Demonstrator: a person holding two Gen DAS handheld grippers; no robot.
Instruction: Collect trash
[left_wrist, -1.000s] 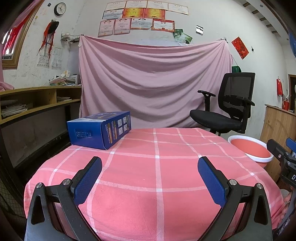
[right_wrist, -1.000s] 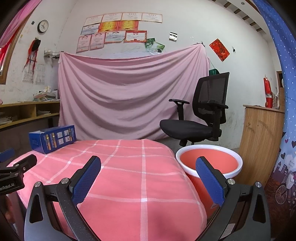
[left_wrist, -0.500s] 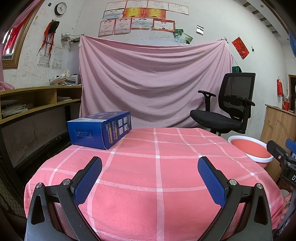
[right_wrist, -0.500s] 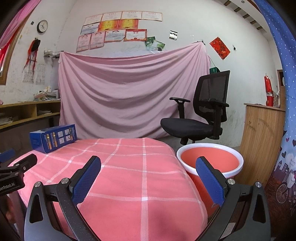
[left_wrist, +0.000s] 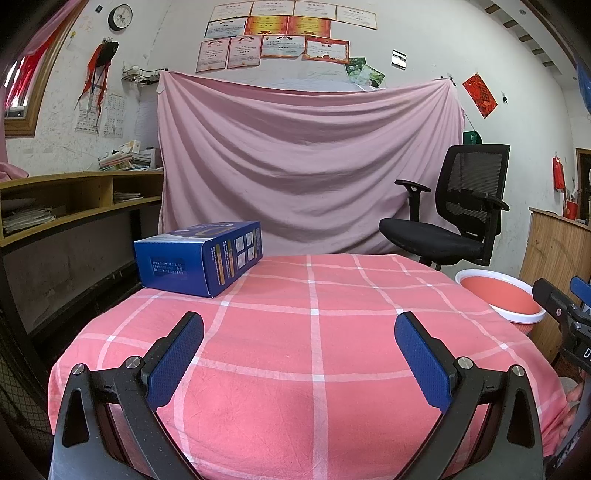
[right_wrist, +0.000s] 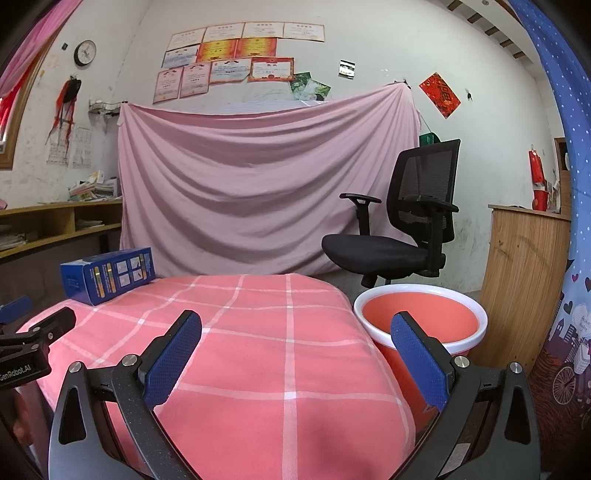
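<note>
A blue cardboard box (left_wrist: 201, 264) lies on the far left of the pink checked table (left_wrist: 314, 354); it also shows in the right wrist view (right_wrist: 109, 275). A red bucket with a white rim (right_wrist: 419, 319) stands on the floor just right of the table and shows at the right in the left wrist view (left_wrist: 498, 299). My left gripper (left_wrist: 299, 332) is open and empty over the table's near edge. My right gripper (right_wrist: 295, 332) is open and empty over the table's right side, beside the bucket.
A black office chair (left_wrist: 454, 218) stands behind the table at the right. A pink sheet (left_wrist: 306, 166) hangs on the back wall. Wooden shelves (left_wrist: 70, 206) run along the left. A wooden cabinet (right_wrist: 524, 280) stands behind the bucket.
The right gripper view has shifted slightly, with the bucket and chair a little higher. The left gripper has barely moved. Both stay open.
</note>
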